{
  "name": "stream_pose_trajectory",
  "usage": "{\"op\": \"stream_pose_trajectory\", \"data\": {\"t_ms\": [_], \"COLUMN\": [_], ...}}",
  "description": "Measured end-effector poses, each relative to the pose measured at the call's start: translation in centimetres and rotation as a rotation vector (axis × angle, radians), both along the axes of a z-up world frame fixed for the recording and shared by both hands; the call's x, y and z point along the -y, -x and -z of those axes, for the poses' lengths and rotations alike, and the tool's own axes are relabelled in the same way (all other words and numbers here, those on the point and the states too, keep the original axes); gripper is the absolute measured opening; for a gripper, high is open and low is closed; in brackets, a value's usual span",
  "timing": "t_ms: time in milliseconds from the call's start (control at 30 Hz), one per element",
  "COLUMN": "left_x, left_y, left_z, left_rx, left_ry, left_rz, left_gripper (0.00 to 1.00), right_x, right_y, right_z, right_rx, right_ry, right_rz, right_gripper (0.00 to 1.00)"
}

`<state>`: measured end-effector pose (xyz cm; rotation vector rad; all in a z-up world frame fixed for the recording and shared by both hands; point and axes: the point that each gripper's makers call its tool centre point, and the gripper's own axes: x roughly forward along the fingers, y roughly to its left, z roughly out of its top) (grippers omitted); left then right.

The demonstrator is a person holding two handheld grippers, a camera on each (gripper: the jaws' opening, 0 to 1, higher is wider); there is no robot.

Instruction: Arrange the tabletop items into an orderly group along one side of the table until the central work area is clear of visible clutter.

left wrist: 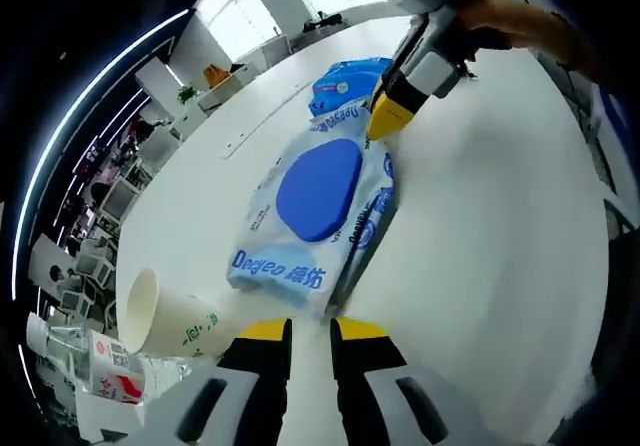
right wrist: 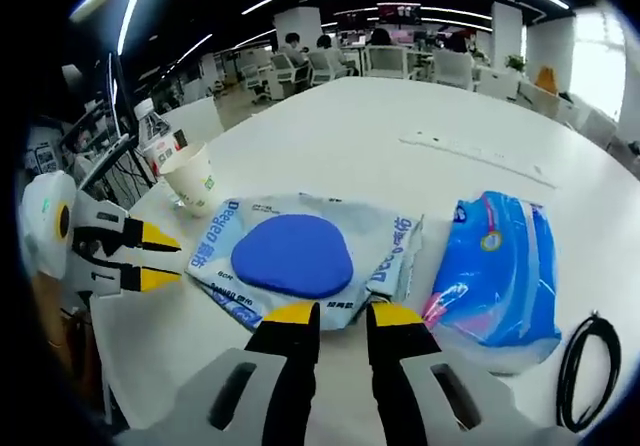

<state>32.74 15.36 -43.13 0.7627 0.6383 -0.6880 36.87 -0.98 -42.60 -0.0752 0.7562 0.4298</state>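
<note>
Left gripper view: the left gripper (left wrist: 311, 328) sits at the near short end of a wipes pack (left wrist: 318, 211) on the white table (left wrist: 490, 246), jaws slightly apart, holding nothing; the pack's long axis runs away toward the right gripper (left wrist: 385, 116). A paper cup (left wrist: 165, 318) lies tipped nearby. Right gripper view: the right gripper (right wrist: 333, 314), jaws parted and empty, meets the pack's (right wrist: 300, 254) long side; a blue packet (right wrist: 500, 276) lies just beside it, near a black cable (right wrist: 590, 366).
</note>
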Motion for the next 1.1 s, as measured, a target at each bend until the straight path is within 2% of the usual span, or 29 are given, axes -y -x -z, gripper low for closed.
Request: {"op": "stream_pose_trajectory", "data": {"t_ms": [67,133,200,267,367,400,433,500,633,933,1000,1100], "left_x": [1.1,1.6,1.5,0.8,0.9,0.9,0.7,0.5,0.4,-0.9,-1.1,-1.2], "left_y": [0.5,0.0,-0.7,-1.3,-1.6,-1.6,-1.8,-2.2,-2.5,-3.5,-3.8,-3.9], "left_z": [0.1,0.0,0.1,0.4,0.9,1.0,0.9,0.5,0.3,0.1,-0.2,-0.2], "left_rx": [-0.007,0.009,0.029,0.047,0.051,0.055,0.071,0.109,0.123,0.148,0.166,0.156], "left_ry": [0.055,0.092,0.075,0.025,0.04,0.063,0.061,0.078,0.094,0.077,0.097,0.119], "left_rz": [0.022,0.008,-0.011,-0.034,-0.055,-0.074,-0.078,-0.097,-0.109,-0.133,-0.144,-0.154], "left_gripper": [0.14,0.14,0.14,0.14,0.14,0.14,0.11,0.1,0.07,0.05,0.04,0.04], "right_x": [0.2,0.3,0.2,0.2,0.5,0.5,0.8,0.7,0.4,-0.9,-0.9,-1.0], "right_y": [-0.3,-0.6,-0.6,-0.6,-0.8,-0.8,-0.8,-0.7,-0.5,0.0,0.0,0.0], "right_z": [-0.1,0.0,0.3,0.4,0.7,0.8,1.0,1.0,0.9,0.9,0.9,0.9], "right_rx": [0.001,-0.006,-0.02,-0.026,-0.025,-0.027,-0.029,-0.036,-0.034,-0.032,-0.033,-0.034], "right_ry": [-0.008,-0.013,-0.02,-0.02,0.001,0.007,0.016,-0.001,0.003,0.004,0.002,-0.003], "right_rz": [0.012,0.023,0.029,0.033,0.041,0.038,0.041,0.04,0.025,-0.006,-0.006,-0.007], "right_gripper": [0.16,0.16,0.16,0.16,0.09,0.04,0.02,0.01,0.0,0.0,0.0,0.0]}}
